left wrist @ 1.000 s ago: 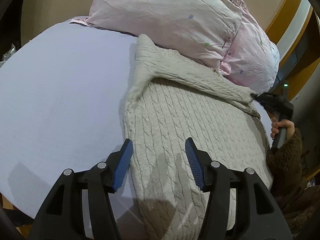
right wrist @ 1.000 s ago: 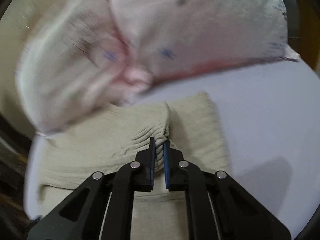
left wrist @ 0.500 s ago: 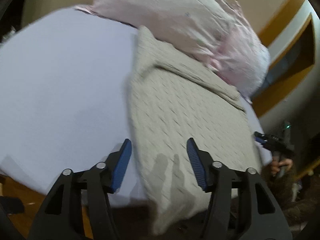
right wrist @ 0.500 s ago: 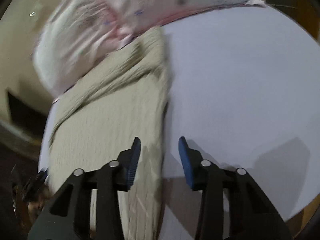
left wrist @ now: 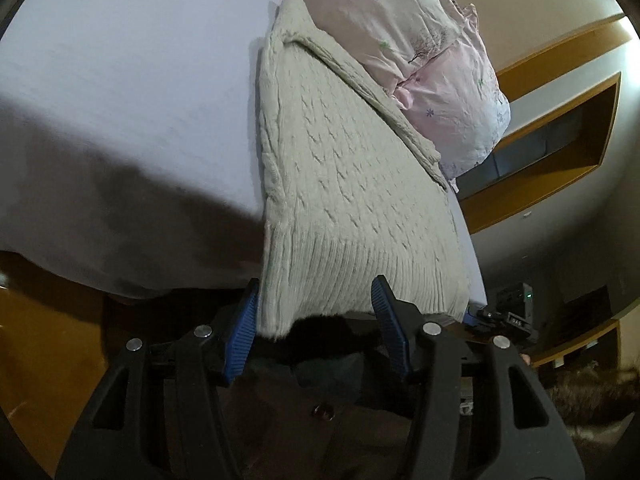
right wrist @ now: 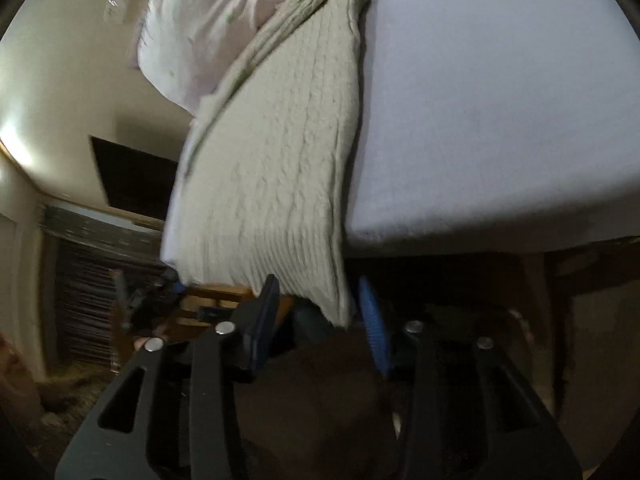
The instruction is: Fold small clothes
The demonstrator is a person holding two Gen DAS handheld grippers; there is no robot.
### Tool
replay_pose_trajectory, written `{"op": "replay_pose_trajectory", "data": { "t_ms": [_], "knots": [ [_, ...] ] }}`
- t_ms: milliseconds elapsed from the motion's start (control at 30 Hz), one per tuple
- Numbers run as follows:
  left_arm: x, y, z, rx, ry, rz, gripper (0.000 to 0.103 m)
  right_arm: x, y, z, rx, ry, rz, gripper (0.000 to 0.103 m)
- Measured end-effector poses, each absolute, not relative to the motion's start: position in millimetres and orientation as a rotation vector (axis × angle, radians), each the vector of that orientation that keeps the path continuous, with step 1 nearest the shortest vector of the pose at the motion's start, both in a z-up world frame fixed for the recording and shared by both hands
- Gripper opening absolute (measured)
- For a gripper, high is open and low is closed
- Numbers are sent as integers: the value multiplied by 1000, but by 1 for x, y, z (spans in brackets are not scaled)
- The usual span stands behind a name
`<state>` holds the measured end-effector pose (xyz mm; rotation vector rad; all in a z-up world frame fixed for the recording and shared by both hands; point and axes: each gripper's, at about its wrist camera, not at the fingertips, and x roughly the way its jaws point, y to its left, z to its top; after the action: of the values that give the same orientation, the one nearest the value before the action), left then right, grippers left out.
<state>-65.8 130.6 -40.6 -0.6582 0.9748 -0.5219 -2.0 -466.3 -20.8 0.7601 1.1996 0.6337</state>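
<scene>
On the lavender bed [left wrist: 120, 80], the cable-knit sweater [left wrist: 340, 168] lies sleeves-folded, hem overhanging the near edge; lengthwise folds remain. Left hand-held gripper [left wrist: 316, 328] and right hand-held gripper [right wrist: 320, 320] gape empty.

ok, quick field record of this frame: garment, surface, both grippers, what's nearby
garment: beige cable-knit sweater, sleeve folded across its top, ribbed hem overhanging the bed edge
surface: bed with pale lavender sheet
left gripper: jaws open, astride one hem corner
right gripper: jaws open, astride the other hem corner
nearby: pink floral pillows against the sweater's far end
</scene>
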Motion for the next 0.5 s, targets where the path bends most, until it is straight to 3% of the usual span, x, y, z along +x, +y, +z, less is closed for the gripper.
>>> {"op": "replay_pose_trajectory", "data": {
  "t_ms": [33,67,100,200,333,500],
  "knots": [
    [-62,130,-44,-673,979,-527,57,2,-465,-25,802,1187,669,43],
    [-60,130,-45,-688,981,-533,57,7,-461,-29,824,1179,692,21],
    [-58,131,-48,-724,983,-550,56,8,-457,-34,855,1176,740,6],
    [-65,128,-42,-793,981,-643,7,3,-445,-24,856,1122,830,7],
    [-64,127,2,-769,878,-706,7,19,-452,38,796,929,874,7],
    [12,135,70,-648,722,-623,7,102,-456,106,790,675,827,7]
  ]
}}
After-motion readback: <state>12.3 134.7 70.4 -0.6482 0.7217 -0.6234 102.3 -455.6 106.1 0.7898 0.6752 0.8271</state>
